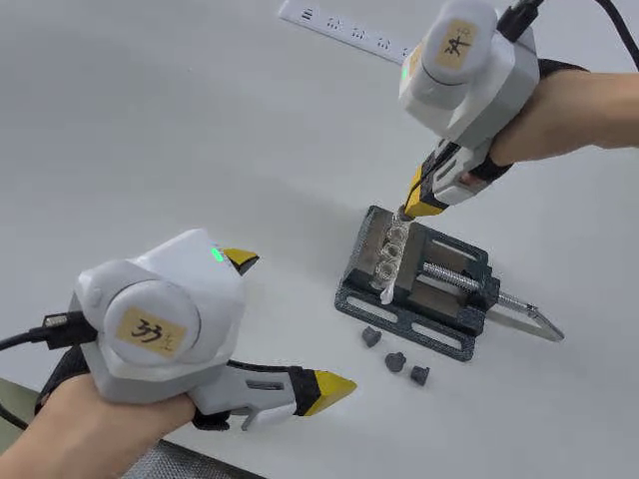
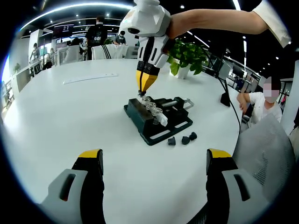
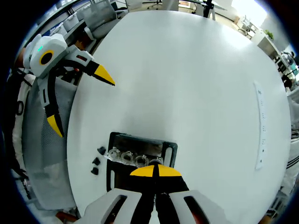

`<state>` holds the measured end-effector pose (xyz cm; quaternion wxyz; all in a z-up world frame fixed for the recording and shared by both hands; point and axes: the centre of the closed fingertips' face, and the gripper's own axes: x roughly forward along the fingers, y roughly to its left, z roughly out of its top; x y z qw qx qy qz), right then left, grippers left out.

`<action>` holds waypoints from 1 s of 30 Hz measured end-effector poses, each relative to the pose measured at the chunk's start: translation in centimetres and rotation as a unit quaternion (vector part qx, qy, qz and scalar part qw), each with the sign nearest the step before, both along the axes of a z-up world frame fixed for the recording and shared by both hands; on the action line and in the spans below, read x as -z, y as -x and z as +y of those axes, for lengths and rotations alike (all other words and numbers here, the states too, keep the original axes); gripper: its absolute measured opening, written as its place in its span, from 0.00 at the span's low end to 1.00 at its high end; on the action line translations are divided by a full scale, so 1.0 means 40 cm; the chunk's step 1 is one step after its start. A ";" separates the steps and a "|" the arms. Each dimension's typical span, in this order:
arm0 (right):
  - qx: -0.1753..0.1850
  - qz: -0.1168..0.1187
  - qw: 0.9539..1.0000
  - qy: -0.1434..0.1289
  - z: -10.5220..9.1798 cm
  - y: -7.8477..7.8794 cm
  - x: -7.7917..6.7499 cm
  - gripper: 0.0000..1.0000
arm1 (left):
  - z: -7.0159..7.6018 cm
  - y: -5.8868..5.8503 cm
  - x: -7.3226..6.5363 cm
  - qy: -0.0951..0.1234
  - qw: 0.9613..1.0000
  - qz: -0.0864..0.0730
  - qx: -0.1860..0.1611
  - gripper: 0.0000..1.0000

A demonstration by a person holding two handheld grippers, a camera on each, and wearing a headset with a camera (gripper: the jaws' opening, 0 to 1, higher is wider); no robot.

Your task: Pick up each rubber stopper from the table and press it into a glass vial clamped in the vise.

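Observation:
A black vise (image 1: 449, 329) stands on the white table and clamps a row of several glass vials (image 1: 391, 254). My right gripper (image 1: 404, 211) points down onto the far vial. Its yellow tips are shut, and a small dark rubber stopper shows just under them. Three loose dark stoppers (image 1: 395, 361) lie in front of the vise. My left gripper (image 1: 292, 323) hovers at the near left, well away from the vise, wide open with nothing in it. The left gripper view has the vise (image 2: 159, 128), the stoppers (image 2: 185, 139) and the right gripper (image 2: 142, 88).
A white power strip (image 1: 349, 30) lies at the far edge of the table. The vise's screw handle (image 1: 529, 314) sticks out to the right. A mesh chair (image 2: 261, 140), a potted plant (image 2: 187, 56) and seated people stand beyond the table.

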<state>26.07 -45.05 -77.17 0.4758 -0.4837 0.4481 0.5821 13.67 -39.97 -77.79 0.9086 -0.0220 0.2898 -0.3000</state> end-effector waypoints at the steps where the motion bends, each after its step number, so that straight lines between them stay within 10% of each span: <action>1: -0.001 0.000 1.000 0.002 -0.001 0.000 0.000 0.00 | -0.001 0.000 0.000 0.001 1.000 0.000 0.000 0.90; 16: 0.004 -0.001 0.998 0.061 0.000 -0.005 0.005 0.00 | -0.002 0.001 0.002 0.001 1.000 0.001 0.002 0.90; 30: 0.061 0.011 0.998 -0.003 -0.006 -0.002 -0.001 0.00 | -0.003 0.005 -0.009 -0.002 1.000 -0.003 0.003 0.90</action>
